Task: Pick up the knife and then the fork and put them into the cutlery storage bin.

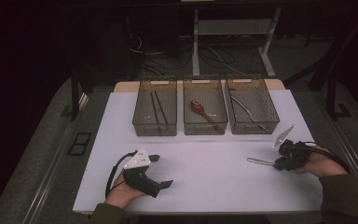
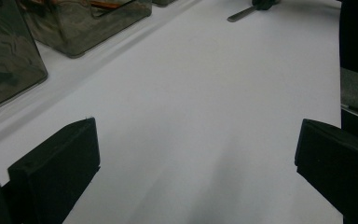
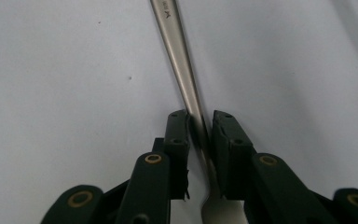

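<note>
A metal utensil [image 1: 260, 161] lies flat on the white table top [image 1: 205, 182] at the right, its long handle [image 3: 175, 46] pointing left. My right gripper [image 1: 276, 163] is down at the table, shut on the utensil near its neck [image 3: 200, 123], one jaw on each side of the handle. My left gripper [image 1: 162, 171] rests at the front left, held in a hand, its jaws wide open with nothing between them [image 2: 196, 158]. In the left gripper view the utensil's handle tip [image 2: 242, 14] shows far off.
Three dark see-through bins stand in a row at the back. The left bin [image 1: 154, 129] holds dark chopsticks [image 1: 158, 107], the middle bin [image 1: 205, 129] a reddish spoon [image 1: 199, 108], and the right bin [image 1: 253, 129] metal cutlery [image 1: 244, 108]. Bare white surface lies between the grippers.
</note>
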`<control>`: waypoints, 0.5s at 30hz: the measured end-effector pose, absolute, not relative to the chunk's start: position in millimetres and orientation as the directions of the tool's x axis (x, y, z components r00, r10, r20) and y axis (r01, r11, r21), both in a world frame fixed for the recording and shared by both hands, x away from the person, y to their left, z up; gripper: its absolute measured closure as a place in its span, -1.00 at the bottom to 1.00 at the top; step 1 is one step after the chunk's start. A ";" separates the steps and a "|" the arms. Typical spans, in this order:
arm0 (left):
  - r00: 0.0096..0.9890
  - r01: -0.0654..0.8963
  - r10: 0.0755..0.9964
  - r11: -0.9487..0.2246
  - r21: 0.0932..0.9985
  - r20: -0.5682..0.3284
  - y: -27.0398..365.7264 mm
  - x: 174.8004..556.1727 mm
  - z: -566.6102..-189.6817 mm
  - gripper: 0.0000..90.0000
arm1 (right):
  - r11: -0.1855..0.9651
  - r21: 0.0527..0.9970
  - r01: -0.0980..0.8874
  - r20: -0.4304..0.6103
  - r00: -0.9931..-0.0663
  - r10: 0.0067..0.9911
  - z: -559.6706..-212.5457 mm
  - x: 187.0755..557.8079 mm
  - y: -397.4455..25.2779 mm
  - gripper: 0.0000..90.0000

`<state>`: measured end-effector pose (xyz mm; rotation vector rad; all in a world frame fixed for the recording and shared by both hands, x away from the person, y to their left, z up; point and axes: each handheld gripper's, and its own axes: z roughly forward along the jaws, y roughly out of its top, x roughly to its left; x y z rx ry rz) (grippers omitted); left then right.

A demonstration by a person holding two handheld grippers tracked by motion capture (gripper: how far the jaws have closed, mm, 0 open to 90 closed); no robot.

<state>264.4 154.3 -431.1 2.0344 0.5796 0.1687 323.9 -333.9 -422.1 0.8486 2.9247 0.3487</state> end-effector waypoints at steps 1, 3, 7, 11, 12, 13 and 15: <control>0.876 0.332 0.467 -0.410 0.849 -0.117 154.2 264.5 -431.3 -1.00 | 0.822 0.232 0.519 -0.011 -0.844 0.536 -422.0 323.9 -332.8 0.73; 0.876 0.334 0.467 -0.411 0.849 -0.118 154.1 264.5 -431.5 -1.00 | 0.830 0.219 0.513 -0.017 -0.848 0.529 -421.8 324.2 -331.0 0.79; 0.877 0.330 0.466 -0.412 0.849 -0.115 154.0 264.2 -431.1 -1.00 | 0.834 0.215 0.508 -0.017 -0.852 0.524 -421.8 324.5 -330.1 0.88; 0.878 0.328 0.466 -0.411 0.850 -0.113 154.5 264.4 -430.6 -1.00 | 0.817 0.238 0.526 0.012 -0.842 0.539 -421.7 324.0 -333.5 0.89; 0.878 0.328 0.466 -0.411 0.850 -0.114 154.6 264.5 -430.7 -1.00 | 0.810 0.249 0.530 0.019 -0.839 0.543 -421.7 324.0 -335.5 0.89; 0.878 0.329 0.465 -0.412 0.850 -0.114 154.7 264.8 -430.8 -1.00 | 0.804 0.259 0.535 0.026 -0.836 0.548 -421.5 323.8 -337.3 0.89; 0.876 0.329 0.468 -0.407 0.852 -0.115 154.9 264.9 -431.1 -1.00 | 0.791 0.277 0.545 0.033 -0.829 0.559 -421.2 323.5 -340.1 0.88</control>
